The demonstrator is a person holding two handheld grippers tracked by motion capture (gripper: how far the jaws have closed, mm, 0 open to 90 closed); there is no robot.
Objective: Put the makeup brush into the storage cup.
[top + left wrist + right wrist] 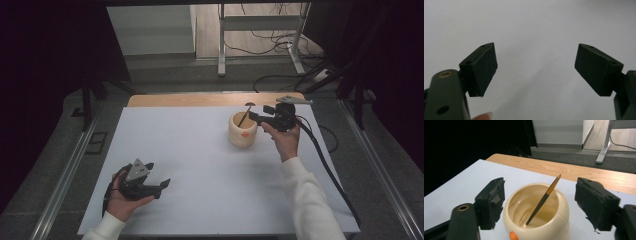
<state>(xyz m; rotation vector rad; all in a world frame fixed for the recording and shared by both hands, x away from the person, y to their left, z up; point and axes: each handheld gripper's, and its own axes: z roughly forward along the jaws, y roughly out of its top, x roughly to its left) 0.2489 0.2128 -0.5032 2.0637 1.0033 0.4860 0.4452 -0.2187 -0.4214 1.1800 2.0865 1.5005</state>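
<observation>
- Right now a thin brush [543, 199] stands tilted inside a cream pot [541, 227]: its dark lower end sits at the bottom of the pot, and its orange upper end leans out over the rim, toward the far side of the desk.
- From the high view, the pot [243, 131] sits on the white sheet covering the desk [200, 150], toward the far right part of it, with the brush [243, 118] poking up from its mouth.
- An orange spot marks the pot's near side, low on its wall.
- Just beside the pot is the right claw [256, 118], held in the person's right hand [284, 140] and pointing at the pot from the right.
- Seen from the right gripper view, the right claw [539, 202] has its jaws spread wide, one on each side of the pot's mouth; neither pad touches the brush or the pot.
- Well apart from all this, the left claw [162, 185] rests low over the near left part of the desk, held in the left hand [122, 202].
- Its jaws stand wide apart too, as the left gripper view shows [535, 70], with bare white sheet between them.
- Beyond the sheet a strip of bare wood shows along the desk's far edge [579, 171].
- Past the desk lie grey floor, a metal frame's legs [222, 45] and loose cables [275, 42].
</observation>
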